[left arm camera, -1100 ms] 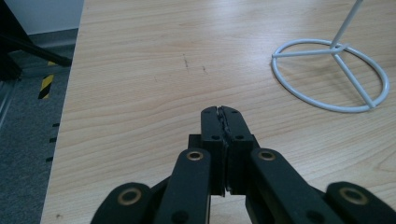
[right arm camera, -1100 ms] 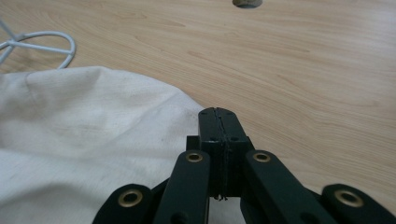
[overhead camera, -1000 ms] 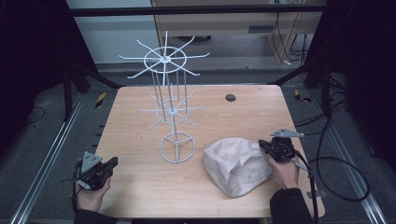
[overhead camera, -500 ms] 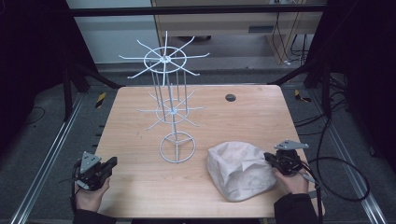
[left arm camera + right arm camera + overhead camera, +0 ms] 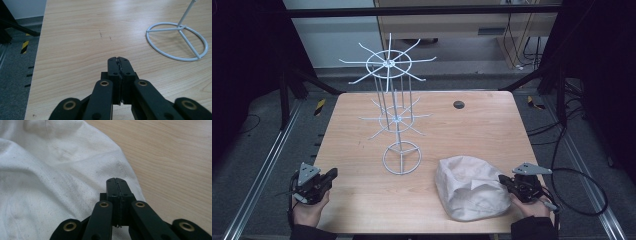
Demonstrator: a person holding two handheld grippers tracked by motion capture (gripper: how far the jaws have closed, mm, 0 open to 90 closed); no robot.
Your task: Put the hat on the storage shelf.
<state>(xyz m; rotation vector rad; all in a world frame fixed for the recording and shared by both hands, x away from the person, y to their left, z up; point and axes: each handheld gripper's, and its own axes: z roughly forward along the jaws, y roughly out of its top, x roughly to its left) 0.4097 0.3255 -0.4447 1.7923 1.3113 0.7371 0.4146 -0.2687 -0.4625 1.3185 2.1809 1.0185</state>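
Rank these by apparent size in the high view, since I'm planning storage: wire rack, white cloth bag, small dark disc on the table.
1. wire rack, largest by far.
2. white cloth bag.
3. small dark disc, smallest, though it lies farther from the camera.

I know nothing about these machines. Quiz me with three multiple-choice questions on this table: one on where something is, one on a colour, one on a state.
1. Where does the cloth bag lie?
A. near the right gripper, at the table's near right
B. hung on the wire stand
C. on the floor

2. What colour is the wire stand?
A. red
B. white
C. black

3. How do the jaws of the left gripper stand?
A. wide open
B. clamped on the stand's ring
C. shut with nothing between them

Answers: 1 A, the high view shows the bag on the wood beside the right gripper. 2 B, its ring base and spokes are white in the high view and the left gripper view. 3 C, the left gripper view shows the two jaws pressed together over bare table.
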